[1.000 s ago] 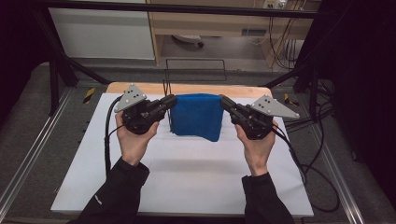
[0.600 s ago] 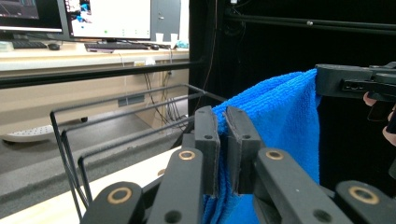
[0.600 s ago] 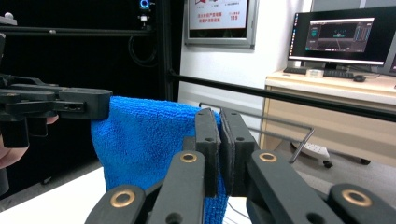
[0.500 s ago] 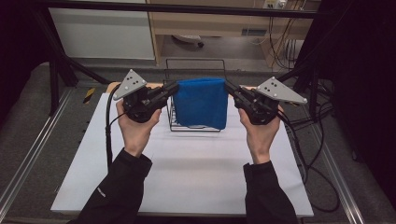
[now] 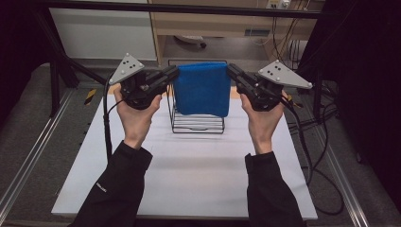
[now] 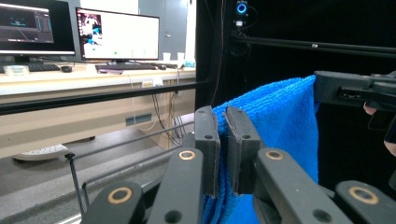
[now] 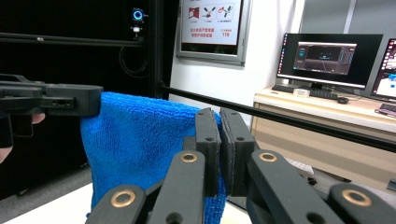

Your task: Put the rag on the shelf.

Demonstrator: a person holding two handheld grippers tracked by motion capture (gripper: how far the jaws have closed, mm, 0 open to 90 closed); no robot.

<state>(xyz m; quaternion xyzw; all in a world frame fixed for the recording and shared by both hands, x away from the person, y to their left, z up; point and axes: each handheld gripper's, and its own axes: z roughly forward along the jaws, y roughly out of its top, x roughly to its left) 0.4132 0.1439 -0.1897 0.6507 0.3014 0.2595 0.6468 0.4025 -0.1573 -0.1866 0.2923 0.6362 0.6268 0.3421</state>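
Observation:
A blue towel (image 5: 201, 88) hangs folded in the air between my two grippers, in front of a black wire rack (image 5: 197, 124) on the white table. My left gripper (image 5: 174, 73) is shut on the towel's upper left corner, and in the left gripper view its jaws pinch the blue cloth (image 6: 280, 126). My right gripper (image 5: 231, 71) is shut on the upper right corner; the right gripper view has the towel (image 7: 140, 140) draping down from between its jaws. Each gripper view also catches the other gripper at the far corner of the towel.
The white table top (image 5: 189, 175) lies below, with the wire rack standing near its far edge. Cables (image 5: 312, 142) trail off the right side. A desk with monitors (image 6: 116, 35) sits beyond the table, and metal rails (image 5: 28, 156) run along the left.
Both grippers have risen together with the towel, which now hangs above the wire rack; the rack, hidden behind the towel a second ago, has come into view.

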